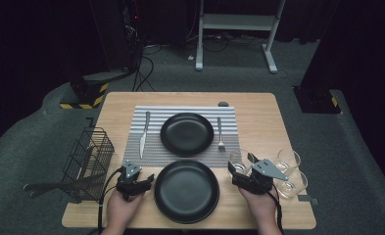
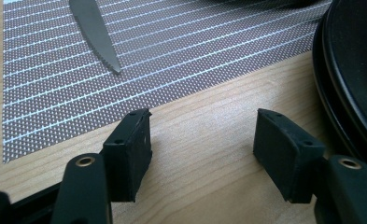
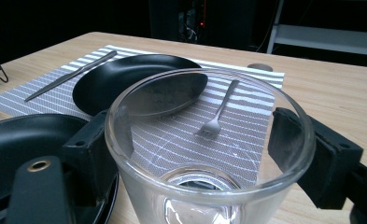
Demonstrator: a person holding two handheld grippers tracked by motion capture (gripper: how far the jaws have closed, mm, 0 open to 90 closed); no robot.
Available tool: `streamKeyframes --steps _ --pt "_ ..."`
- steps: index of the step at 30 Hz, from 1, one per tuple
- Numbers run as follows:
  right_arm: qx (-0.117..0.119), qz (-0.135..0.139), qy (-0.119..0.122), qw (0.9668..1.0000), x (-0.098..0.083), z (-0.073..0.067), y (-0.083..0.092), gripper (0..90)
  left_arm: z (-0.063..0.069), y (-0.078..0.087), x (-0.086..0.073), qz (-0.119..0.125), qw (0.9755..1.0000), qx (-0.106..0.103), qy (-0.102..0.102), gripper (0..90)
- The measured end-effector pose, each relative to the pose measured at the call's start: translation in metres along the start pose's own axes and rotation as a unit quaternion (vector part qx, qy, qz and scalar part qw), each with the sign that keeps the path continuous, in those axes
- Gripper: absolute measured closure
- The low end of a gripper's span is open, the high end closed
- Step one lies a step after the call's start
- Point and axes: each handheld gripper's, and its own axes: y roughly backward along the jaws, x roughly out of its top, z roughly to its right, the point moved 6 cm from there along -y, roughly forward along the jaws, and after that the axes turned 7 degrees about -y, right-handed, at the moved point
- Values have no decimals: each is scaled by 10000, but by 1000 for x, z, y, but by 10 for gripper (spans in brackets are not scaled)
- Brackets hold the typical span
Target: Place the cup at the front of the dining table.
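Clear glass tumbler (image 3: 204,158), upright, near the desk's (image 1: 258,105) right edge toward the front: it stands between the jaws of the right gripper (image 1: 245,164), 1 pad at each side of its wall; whether the pads press on it cannot be told. 3 more glasses (image 1: 289,171) stand just beside it, closer to the right edge.

Left gripper (image 1: 137,178), near the front-left: jaws apart over bare wood, nothing between them, just beside the rim of the near plate.

Black plate (image 1: 186,191), front centre, between the 2 grippers.

Wire basket (image 1: 88,164), at the left edge, partly overhanging it.

Striped grey placemat (image 1: 153,147), centre toward the far edge, its near edge partly under the front plate. It carries:
- 1 black plate (image 1: 186,134), middle of the mat;
- 1 knife (image 1: 144,133), left of that plate, tip toward the front;
- 1 fork (image 1: 220,133), right of that plate, tines toward the front.
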Motion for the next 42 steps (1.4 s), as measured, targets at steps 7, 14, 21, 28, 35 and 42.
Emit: streamKeyframes --steps 7,14,21,28,35,42 --pt "69 -43 67 9999 7 -3 -4 189 0 0 0 -4 10000 -6 13 368" --pt "97 -11 27 9999 16 -6 -6 189 0 0 0 -5 10000 -40 3 360" --pt "19 -115 32 9999 21 -9 -9 189 1 -1 0 -21 10000 -86 -33 328" --pt "-22 -141 66 9999 25 -16 -10 189 -5 3 1 -63 10000 -16 -44 305" --pt "7 -94 88 9999 31 -18 -11 189 -11 21 15 370 9991 -123 148 309" --pt "69 -23 70 9999 39 -22 -8 189 -8 31 28 526 9984 -226 21 324"
